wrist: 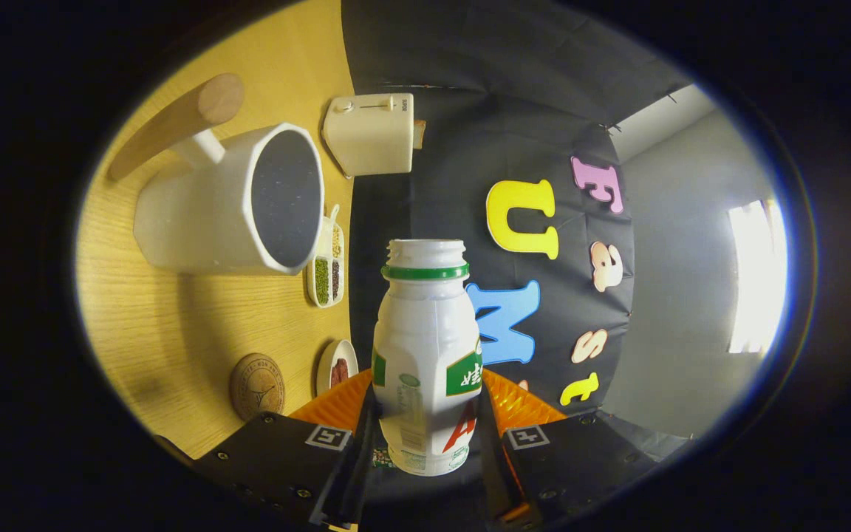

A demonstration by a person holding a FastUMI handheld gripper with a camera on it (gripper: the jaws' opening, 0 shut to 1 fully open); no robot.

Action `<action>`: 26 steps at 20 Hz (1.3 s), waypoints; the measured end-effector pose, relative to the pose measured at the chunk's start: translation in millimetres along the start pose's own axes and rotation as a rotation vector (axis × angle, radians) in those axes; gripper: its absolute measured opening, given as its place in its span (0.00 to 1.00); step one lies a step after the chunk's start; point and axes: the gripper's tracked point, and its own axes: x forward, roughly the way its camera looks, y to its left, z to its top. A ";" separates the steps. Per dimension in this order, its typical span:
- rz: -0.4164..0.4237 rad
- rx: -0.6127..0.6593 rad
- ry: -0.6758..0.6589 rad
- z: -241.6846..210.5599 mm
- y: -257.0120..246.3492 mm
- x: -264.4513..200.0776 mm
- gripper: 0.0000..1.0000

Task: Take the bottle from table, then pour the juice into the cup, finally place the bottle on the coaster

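Note:
A white bottle (425,347) with a green neck ring and no cap sits between my fingers, and my gripper (427,414) is shut on its lower body. The view is rolled about a quarter turn, so the wooden table (174,332) stands up along one side and the bottle lies roughly level with it, held above it. The white cup (211,210) with a wooden handle stands on the table with its dark mouth open towards the bottle's side. The bottle's mouth is apart from the cup's rim. No stream of juice shows. The round wooden coaster (257,386) lies close to my fingers.
A cream toaster (370,133) stands beyond the cup at the table's back edge. A small tray of beans (327,266) lies just behind the cup. A little dish with something red (337,367) sits beside the coaster. The booth's black cloth wall rises behind.

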 end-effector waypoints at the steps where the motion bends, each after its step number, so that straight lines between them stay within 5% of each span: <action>1: 0.000 -0.006 -0.002 0.6 0.8 -0.2 0.62; 26: -0.041 -0.119 -0.027 5.5 -2.6 -1.6 0.62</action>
